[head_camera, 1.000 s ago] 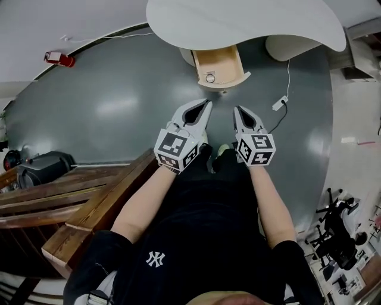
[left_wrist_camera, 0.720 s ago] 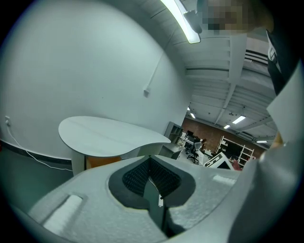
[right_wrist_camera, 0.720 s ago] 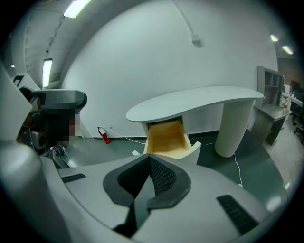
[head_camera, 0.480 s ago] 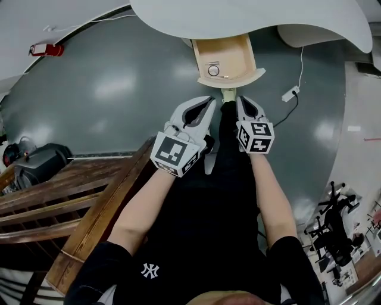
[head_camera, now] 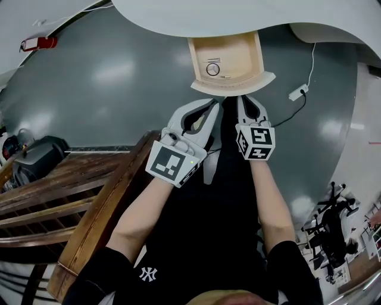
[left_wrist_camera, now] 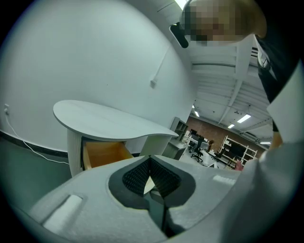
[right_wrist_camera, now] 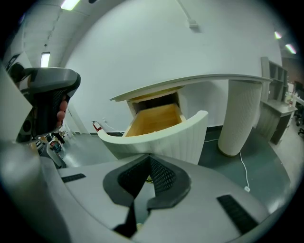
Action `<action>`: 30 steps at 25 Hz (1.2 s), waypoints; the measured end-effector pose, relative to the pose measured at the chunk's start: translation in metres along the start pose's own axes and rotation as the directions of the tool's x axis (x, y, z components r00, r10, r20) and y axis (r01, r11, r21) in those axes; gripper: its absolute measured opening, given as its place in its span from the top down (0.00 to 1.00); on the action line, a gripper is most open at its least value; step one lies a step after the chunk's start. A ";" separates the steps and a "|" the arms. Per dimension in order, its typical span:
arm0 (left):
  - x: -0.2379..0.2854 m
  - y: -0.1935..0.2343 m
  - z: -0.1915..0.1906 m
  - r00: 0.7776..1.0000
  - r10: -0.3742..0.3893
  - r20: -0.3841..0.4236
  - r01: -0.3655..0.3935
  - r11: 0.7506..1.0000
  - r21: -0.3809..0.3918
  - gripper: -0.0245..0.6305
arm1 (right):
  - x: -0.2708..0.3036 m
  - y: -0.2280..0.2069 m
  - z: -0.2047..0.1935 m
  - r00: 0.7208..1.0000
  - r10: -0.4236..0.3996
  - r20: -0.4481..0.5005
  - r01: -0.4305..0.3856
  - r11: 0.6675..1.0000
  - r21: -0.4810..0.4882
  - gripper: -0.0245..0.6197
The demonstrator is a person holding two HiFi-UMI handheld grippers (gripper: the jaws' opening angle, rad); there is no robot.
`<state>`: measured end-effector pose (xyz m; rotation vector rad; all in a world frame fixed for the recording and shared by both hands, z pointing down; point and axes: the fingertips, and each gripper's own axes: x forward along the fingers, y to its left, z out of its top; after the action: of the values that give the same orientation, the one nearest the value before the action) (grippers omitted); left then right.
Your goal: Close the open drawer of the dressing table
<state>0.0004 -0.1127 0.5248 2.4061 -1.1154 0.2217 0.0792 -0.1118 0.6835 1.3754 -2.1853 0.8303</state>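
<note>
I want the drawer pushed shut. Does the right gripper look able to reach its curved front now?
Likely yes: the right gripper sits just short of the drawer front, with nothing between them.

Two handheld grippers point at an open drawer, upper centre of the frame.
The light-wood drawer with curved white front (head_camera: 229, 59) juts from under the white curved tabletop (head_camera: 238, 18). The grey-white left gripper (head_camera: 209, 106) and right gripper (head_camera: 245, 102) sit just below it.

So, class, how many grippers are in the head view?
2: the left gripper just below the drawer, the right gripper beside it on the right. None seems hidden.
</note>
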 end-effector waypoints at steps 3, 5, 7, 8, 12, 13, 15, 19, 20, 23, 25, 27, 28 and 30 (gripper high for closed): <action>0.008 0.007 -0.005 1.000 0.005 0.005 -0.005 1.000 -0.002 0.95 | 0.007 -0.001 0.007 1.000 0.000 0.029 0.000 1.000 -0.006 0.94; 0.016 0.013 -0.009 1.000 0.009 0.013 -0.009 1.000 0.002 0.95 | 0.014 -0.004 0.012 0.999 0.002 0.047 -0.002 1.000 -0.012 0.94; 0.022 0.020 -0.010 1.000 0.014 0.020 -0.014 1.000 0.000 0.95 | 0.022 -0.006 0.020 0.998 0.006 0.068 -0.005 1.000 -0.020 0.94; 0.025 0.024 -0.009 1.000 0.016 0.026 -0.016 1.000 0.001 0.95 | 0.026 -0.007 0.025 0.997 0.008 0.080 -0.006 1.000 -0.027 0.94; 0.036 0.046 -0.007 0.999 0.032 0.043 -0.033 0.999 0.008 0.95 | 0.045 -0.009 0.046 0.991 0.017 0.134 -0.007 0.997 -0.073 0.94; 0.038 0.051 -0.008 0.998 0.039 0.042 -0.040 0.999 0.005 0.95 | 0.051 -0.009 0.052 0.989 0.020 0.149 -0.007 0.996 -0.088 0.94; 0.043 0.061 -0.010 0.997 0.051 0.049 -0.051 0.999 0.003 0.95 | 0.061 -0.010 0.063 0.984 0.029 0.178 -0.008 0.993 -0.117 0.94; 0.051 0.076 -0.016 0.996 0.064 0.065 -0.065 0.998 0.008 0.95 | 0.078 -0.011 0.084 0.970 0.047 0.238 -0.011 0.988 -0.152 0.94; 0.054 0.080 -0.017 0.995 0.066 0.070 -0.066 0.998 0.010 0.95 | 0.082 -0.012 0.088 0.967 0.049 0.251 -0.009 0.987 -0.158 0.94; 0.061 0.091 -0.020 0.994 0.071 0.085 -0.073 0.997 0.013 0.95 | 0.093 -0.012 0.100 0.957 0.050 0.284 -0.001 0.985 -0.170 0.94; 0.065 0.096 -0.021 0.993 0.075 0.088 -0.077 0.997 0.013 0.95 | 0.098 -0.013 0.107 0.952 0.051 0.302 0.004 0.984 -0.178 0.94; 0.068 0.102 -0.023 0.993 0.078 0.094 -0.080 0.997 0.019 0.95 | 0.104 -0.013 0.112 0.947 0.053 0.318 0.008 0.983 -0.185 0.94; 0.070 0.104 -0.023 0.992 0.080 0.096 -0.082 0.996 0.021 0.95 | 0.107 -0.013 0.115 0.944 0.053 0.326 0.010 0.982 -0.188 0.94; 0.074 0.110 -0.025 0.991 0.086 0.101 -0.088 0.996 0.019 0.95 | 0.113 -0.014 0.120 0.939 0.053 0.339 0.014 0.981 -0.193 0.94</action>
<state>-0.0329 -0.2117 0.6096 2.4145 -1.2712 0.1443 0.0398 -0.2717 0.6704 1.4905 -2.4661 0.3891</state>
